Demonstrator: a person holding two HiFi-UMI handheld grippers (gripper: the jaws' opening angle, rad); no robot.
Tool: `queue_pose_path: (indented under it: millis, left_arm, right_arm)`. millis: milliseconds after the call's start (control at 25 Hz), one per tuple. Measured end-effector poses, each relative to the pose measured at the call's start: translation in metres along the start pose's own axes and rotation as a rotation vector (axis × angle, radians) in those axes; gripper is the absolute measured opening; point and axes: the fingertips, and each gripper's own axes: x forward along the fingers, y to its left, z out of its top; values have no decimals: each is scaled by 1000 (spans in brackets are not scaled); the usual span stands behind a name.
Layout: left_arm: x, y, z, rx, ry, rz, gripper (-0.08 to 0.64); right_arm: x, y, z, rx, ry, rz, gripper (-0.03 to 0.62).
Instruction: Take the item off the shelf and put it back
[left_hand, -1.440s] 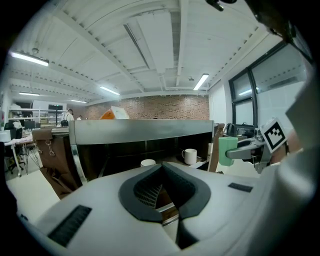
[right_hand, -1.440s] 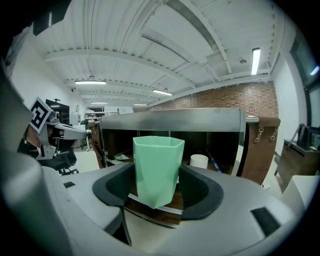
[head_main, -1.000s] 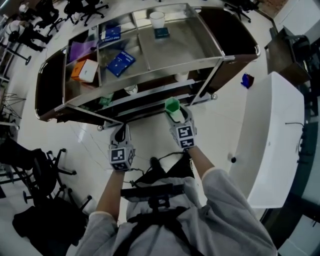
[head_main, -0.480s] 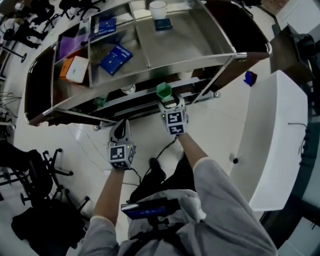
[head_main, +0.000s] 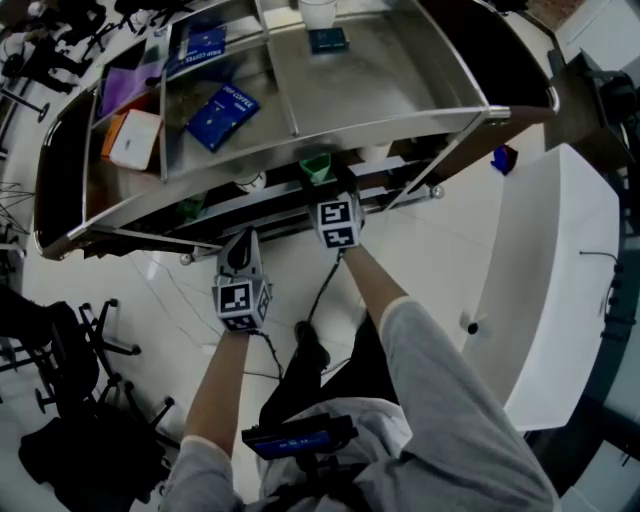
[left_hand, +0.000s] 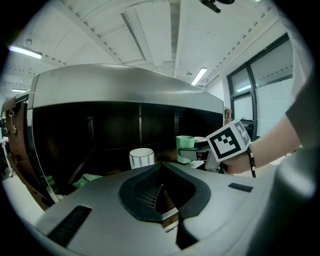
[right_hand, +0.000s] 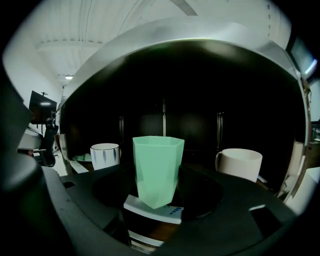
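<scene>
1. Gripping the green cup (right_hand: 157, 170), the right hand-held gripper (head_main: 319, 182) holds it at the dark lower shelf's (head_main: 404, 176) edge, with two mugs (right_hand: 240, 165) beyond.
2. Left hand-held gripper (head_main: 240, 248) is closed and empty, over the tiled floor (head_main: 430, 250).
3. Steel top shelf (head_main: 400, 70) carries blue boxes (head_main: 222, 112); chairs (head_main: 70, 340) stand left, a white surface (head_main: 545, 250) right.

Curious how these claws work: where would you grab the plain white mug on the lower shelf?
Probably across the body of the white mug, coming level from the open front: it stands upright, the shelf above blocks a top approach, its handle points sideways.
</scene>
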Motion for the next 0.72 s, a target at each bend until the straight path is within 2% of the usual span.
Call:
queue_pose_path:
  millis: [720]
  left_arm:
    - [35, 5, -6, -1, -12, -2, 5]
  right_arm:
    - [46, -16, -11, -24, 13, -40, 288]
